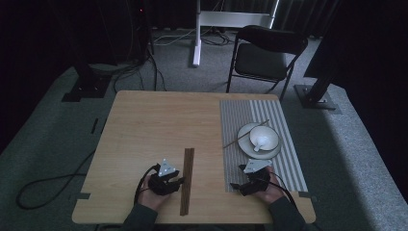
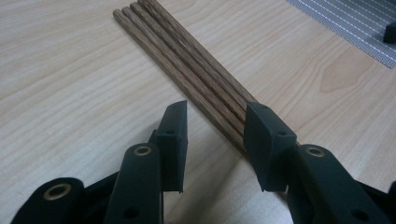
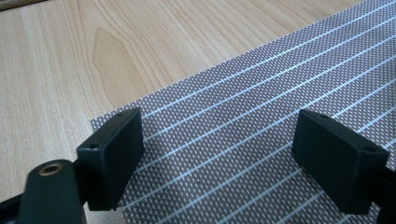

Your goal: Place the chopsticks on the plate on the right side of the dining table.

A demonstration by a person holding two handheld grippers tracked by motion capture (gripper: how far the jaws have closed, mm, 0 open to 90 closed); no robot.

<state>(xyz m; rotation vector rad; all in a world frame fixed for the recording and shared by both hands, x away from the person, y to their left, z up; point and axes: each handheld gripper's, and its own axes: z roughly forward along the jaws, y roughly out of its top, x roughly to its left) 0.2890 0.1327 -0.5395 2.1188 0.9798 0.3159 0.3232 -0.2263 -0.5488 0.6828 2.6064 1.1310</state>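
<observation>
A bundle of dark wooden chopsticks lies lengthwise on the light wood table. My left gripper sits low over its near part, open. The sticks run between the jaws and under the right one, and the pads do not press on them. My right gripper hovers open over the near left corner of a grey striped placemat, with nothing between its jaws. On the mat stands a white plate bearing a white bowl with a spoon. One chopstick leans across the plate.
A black folding chair stands behind the table's far edge. Cables trail over the grey carpet at the left, and dark stands rise at both sides. Bare wood stretches across the table's left and far parts.
</observation>
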